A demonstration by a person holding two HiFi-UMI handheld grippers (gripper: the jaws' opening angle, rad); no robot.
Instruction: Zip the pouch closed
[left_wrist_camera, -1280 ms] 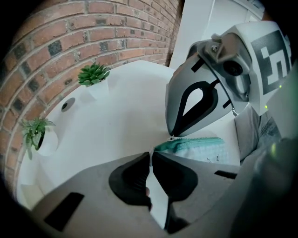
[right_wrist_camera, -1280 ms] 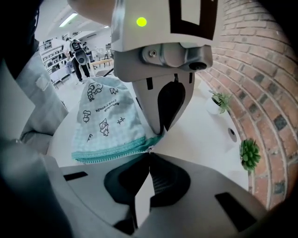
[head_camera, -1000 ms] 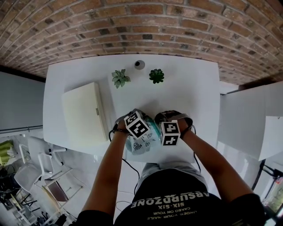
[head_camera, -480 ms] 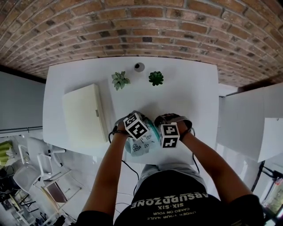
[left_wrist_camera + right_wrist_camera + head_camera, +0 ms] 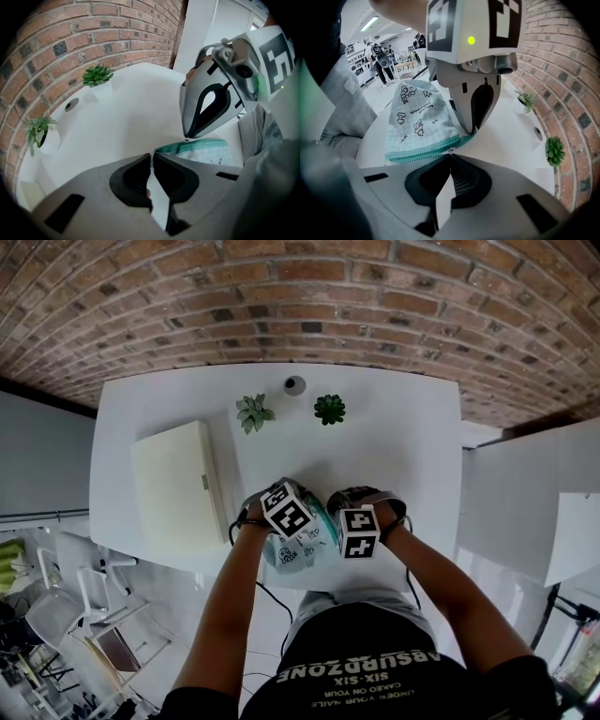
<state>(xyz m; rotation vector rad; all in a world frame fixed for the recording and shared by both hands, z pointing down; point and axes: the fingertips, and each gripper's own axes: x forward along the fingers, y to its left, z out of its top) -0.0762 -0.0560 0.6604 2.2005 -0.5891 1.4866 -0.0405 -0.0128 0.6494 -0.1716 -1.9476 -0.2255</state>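
So, the pouch [image 5: 295,547] sits at the near edge of the white table [image 5: 403,437], right in front of the person, pale checked fabric with little doodles and a teal zip edge.

The left claw [image 5: 152,157] is clamped shut on the teal end of the pouch, jaws pressed together with fabric pinched at the tips. The right claw [image 5: 450,157] is also closed. Its tips meet right on the zip line, nipped on what looks like the small metal zip pull [image 5: 450,151]. The two claws are just beside each other, almost nose to nose. I can't tell how much of the zip is done up.

From the head view you barely see any of this, since the marker cubes [image 5: 289,510] sit over the jaws and cover most of the pouch. In each gripper view the other claw looms across the middle and blocks part of the table.

Further back, well apart from the pouch, a pale plant [image 5: 254,412] and a dark plant [image 5: 330,409] stand in white pots, with a small round puck [image 5: 295,384] between them near the brick wall [image 5: 300,296]. A flat cream case [image 5: 178,488] lies off to the left. The right gripper view also shows people [image 5: 384,58] standing far off in a bright room.
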